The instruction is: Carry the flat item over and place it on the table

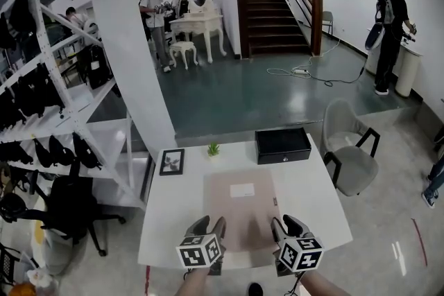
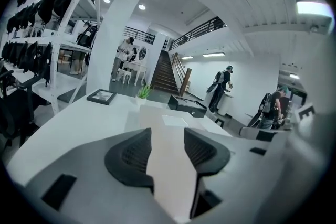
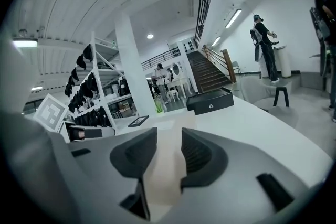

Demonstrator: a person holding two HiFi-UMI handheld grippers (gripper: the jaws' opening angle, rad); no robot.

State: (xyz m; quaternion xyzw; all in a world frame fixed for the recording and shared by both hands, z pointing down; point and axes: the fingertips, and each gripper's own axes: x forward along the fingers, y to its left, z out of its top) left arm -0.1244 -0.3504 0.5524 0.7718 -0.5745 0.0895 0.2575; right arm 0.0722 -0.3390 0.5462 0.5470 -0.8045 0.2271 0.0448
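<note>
A flat pinkish-beige item [image 1: 243, 215] with a white label lies on the white table [image 1: 319, 197]. My left gripper [image 1: 208, 227] sits over the item's near left edge, and my right gripper [image 1: 286, 225] over its near right edge. In the left gripper view the item [image 2: 167, 128] shows through the gap between the jaws of the left gripper [image 2: 168, 139]. They stand apart and do not press on it. The right gripper view shows the same: the item [image 3: 169, 157] runs under the parted jaws of the right gripper [image 3: 169, 139].
At the table's far edge stand a black box [image 1: 282, 145], a small green plant [image 1: 214, 149] and a framed picture [image 1: 171, 161]. A grey chair [image 1: 350, 152] is at the right, a white pillar [image 1: 135, 45] and shelves [image 1: 48, 80] at the left. People stand far off.
</note>
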